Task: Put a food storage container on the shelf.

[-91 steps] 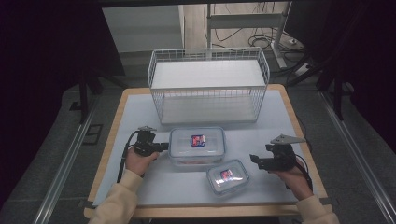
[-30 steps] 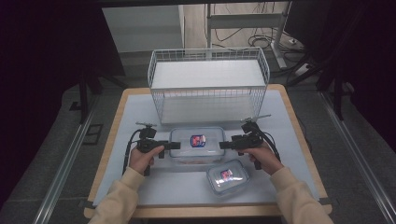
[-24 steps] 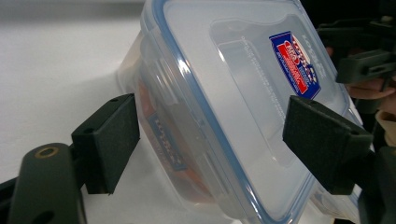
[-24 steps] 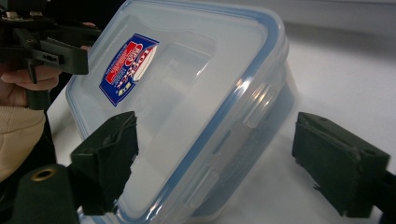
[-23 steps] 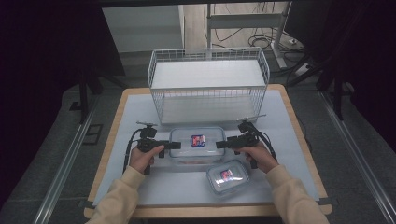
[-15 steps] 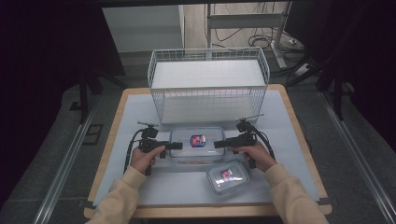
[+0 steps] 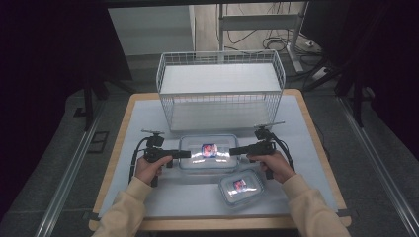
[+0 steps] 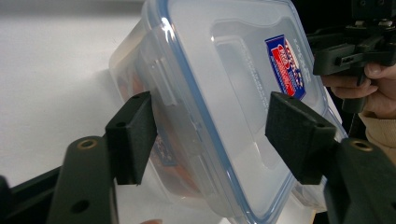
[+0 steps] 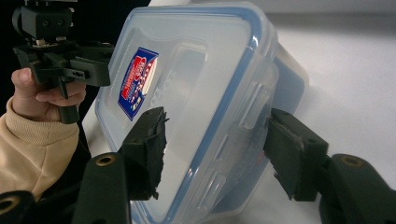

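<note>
A large clear lidded container [image 7: 210,153] with a blue seal and a red-and-blue label lies flat mid-table. My left gripper [image 7: 188,154] reaches its left end and my right gripper [image 7: 232,150] its right end. In the left gripper view the container [image 8: 224,93] stands between the jaws of the left gripper [image 8: 210,135]. In the right gripper view the container [image 9: 196,70] fills the gap of the right gripper [image 9: 212,149]. Both pairs of jaws have just been closing around the container's ends. The pads sit very near lid and wall, and I see no firm press.
A smaller lidded container [image 7: 241,186] lies near the front, right of centre, close under the right forearm. A white wire basket [image 7: 221,91] stands at the back of the table. The pale mat [image 7: 143,118] lies bare at the left.
The right hand moved from the table's right side to the large container's right end. Both pairs of jaws have narrowed around the container's ends. The containers have not moved.
</note>
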Tool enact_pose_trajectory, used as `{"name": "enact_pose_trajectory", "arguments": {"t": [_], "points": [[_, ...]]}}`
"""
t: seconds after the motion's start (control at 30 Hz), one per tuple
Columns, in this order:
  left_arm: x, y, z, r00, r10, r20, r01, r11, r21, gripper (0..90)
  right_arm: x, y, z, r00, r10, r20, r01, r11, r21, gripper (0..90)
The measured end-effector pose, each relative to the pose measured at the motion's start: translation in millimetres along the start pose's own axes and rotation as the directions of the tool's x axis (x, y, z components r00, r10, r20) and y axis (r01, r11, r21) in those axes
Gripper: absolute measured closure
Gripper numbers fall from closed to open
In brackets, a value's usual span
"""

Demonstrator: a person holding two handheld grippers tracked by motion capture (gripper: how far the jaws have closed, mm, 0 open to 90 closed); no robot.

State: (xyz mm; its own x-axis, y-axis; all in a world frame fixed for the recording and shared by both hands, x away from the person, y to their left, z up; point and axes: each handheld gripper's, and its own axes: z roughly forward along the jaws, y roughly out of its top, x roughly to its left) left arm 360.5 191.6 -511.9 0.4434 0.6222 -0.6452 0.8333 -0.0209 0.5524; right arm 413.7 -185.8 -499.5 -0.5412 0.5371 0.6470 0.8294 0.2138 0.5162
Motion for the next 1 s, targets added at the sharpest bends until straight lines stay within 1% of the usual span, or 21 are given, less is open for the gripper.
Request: {"name": "enact_pose_trajectory", "arguments": {"t": [0.03, 0.07, 0.2, 0.4, 0.47, 0.6, 0.73, 0.9, 1.0], "points": [[0.2, -0.3, -1.4, 1.0000, 0.002, 0.005, -0.002, 1.0000, -0.002, 37.1, 1.0, -0.2, -0.7, 1.0000, 0.000, 0.003, 0.000, 1.000, 0.001, 41.6], [1.9, -1.4, -3.7, 0.9997, -0.003, 0.023, 0.004, 0.9999, -0.012, 40.4, 2.6, -0.4, -2.8, 1.0000, 0.003, 0.006, -0.003, 1.000, 0.002, 43.8], [1.5, -2.1, -4.8, 0.9997, 0.002, 0.023, -0.002, 0.9999, -0.012, 41.6, 5.9, -1.2, -3.5, 0.9998, -0.011, 0.019, 0.012, 1.000, -0.004, 44.2], [1.2, -2.3, -6.9, 0.9997, 0.002, 0.024, -0.002, 0.9998, -0.021, 43.1, 5.7, -1.1, -3.9, 0.9999, 0.001, 0.013, -0.001, 1.000, -0.014, 46.0], [1.2, -2.2, -7.8, 0.9997, 0.003, 0.022, -0.002, 0.9995, -0.031, 44.1, 5.0, -0.5, -4.4, 1.0000, 0.010, 0.003, -0.009, 1.000, -0.020, 47.6], [0.1, -1.7, -9.4, 0.9999, 0.006, 0.015, -0.005, 0.9991, -0.043, 45.2, 5.7, -0.2, -5.5, 1.0000, 0.009, -0.001, -0.009, 1.000, -0.027, 49.1], [-2.8, -1.4, -11.2, 0.9997, 0.025, -0.002, -0.025, 0.9982, -0.054, 46.1, 7.1, 0.2, -6.4, 1.0000, 0.004, -0.001, -0.004, 0.999, -0.044, 50.4], [-5.2, -0.6, -13.6, 0.9990, 0.043, -0.012, -0.044, 0.9965, -0.071, 47.5, 9.5, 0.7, -8.1, 1.0000, -0.007, -0.004, 0.006, 0.998, -0.061, 51.9], [-6.0, -0.5, -14.5, 0.9986, 0.051, -0.015, -0.052, 0.9960, -0.073, 47.8, 10.0, 0.7, -8.6, 0.9999, -0.016, -0.004, 0.016, 0.998, -0.067, 52.2]]}}
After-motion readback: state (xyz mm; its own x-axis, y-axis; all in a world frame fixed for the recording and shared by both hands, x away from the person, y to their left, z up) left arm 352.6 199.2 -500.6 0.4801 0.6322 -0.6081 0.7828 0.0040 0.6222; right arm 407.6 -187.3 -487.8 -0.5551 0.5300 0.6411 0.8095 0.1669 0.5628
